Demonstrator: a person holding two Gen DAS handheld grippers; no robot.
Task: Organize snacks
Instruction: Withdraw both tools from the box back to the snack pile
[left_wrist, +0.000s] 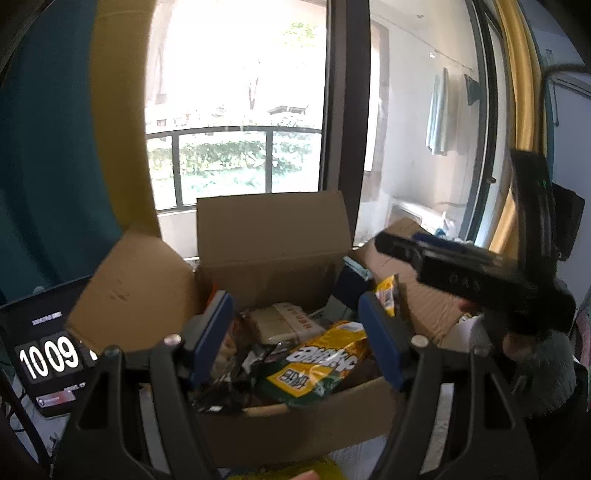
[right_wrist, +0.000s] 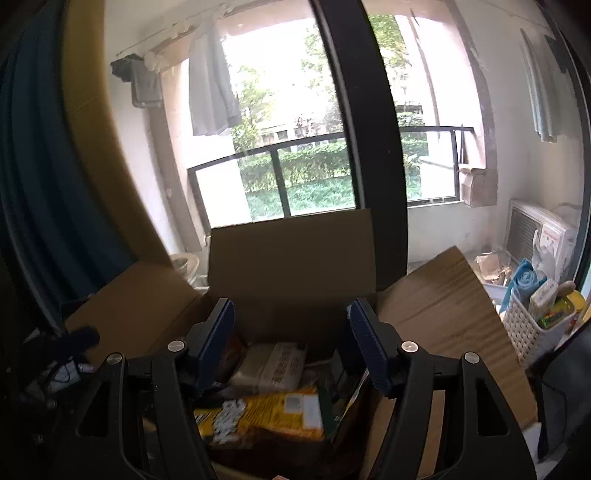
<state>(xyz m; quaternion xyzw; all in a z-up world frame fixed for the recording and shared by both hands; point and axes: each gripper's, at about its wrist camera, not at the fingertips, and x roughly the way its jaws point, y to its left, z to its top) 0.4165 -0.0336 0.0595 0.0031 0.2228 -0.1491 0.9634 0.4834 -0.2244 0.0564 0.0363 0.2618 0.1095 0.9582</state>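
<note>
We held both hands over the open cardboard box (left_wrist: 273, 236). The left gripper (left_wrist: 295, 339) and right gripper (right_wrist: 291, 347) stood wide open, empty. The yellow snack bag (left_wrist: 325, 362) lay inside. Next we probably needed another snack.

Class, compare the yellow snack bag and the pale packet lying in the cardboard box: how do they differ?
The yellow snack bag is bright, glossy and crinkled, with bold lettering; the pale packet is beige, blocky and flat-sided, with small red print. The bag lies near the box's front wall; the packet lies further back. Both lie inside the box, ungripped.
</note>
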